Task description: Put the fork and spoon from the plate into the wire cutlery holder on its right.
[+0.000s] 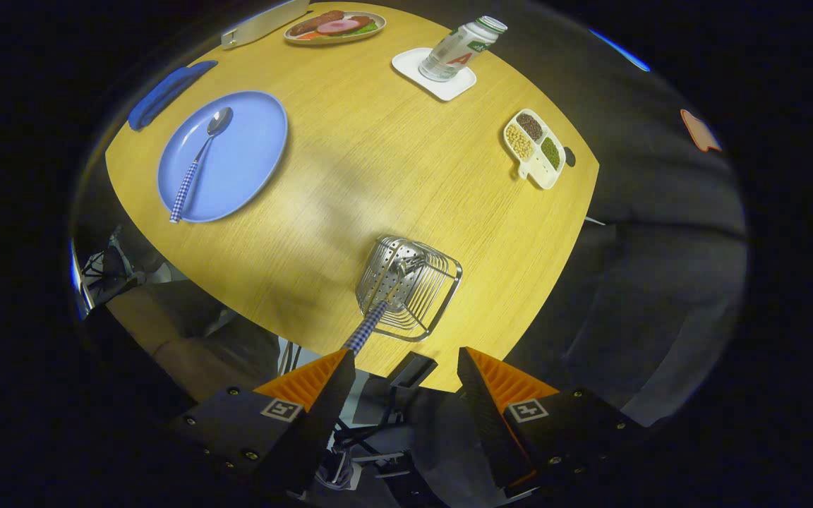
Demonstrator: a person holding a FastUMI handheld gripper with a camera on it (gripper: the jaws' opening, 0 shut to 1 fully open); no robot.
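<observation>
Gripper view looks down on a round wooden table [350, 183], with the gripper [406, 360] hanging over the near edge, its two fingers spread wide apart and holding nothing. Just ahead of the fingers stands the wire cutlery holder [410, 286], a square metal basket with a perforated inner wall. The fork [378, 310] already sits in it, head down among the wires, while its blue-and-white checked handle leans out toward the left finger and ends just beside that fingertip; whether they touch cannot be told. Far to the left, well apart from the holder, lies the blue plate [251, 159]. The spoon [198, 166] rests on the plate, bowl toward the far side and checked handle pointing near, its end reaching the plate's near rim. A folded blue cloth [166, 92] lies beyond the plate at the table's left edge. On the far side sit a dish of sliced meat and vegetables [334, 26] and a bottle [461, 46] standing on a white coaster [435, 79]. To the right is a small white divided tray [535, 147] holding beans and seeds.
</observation>
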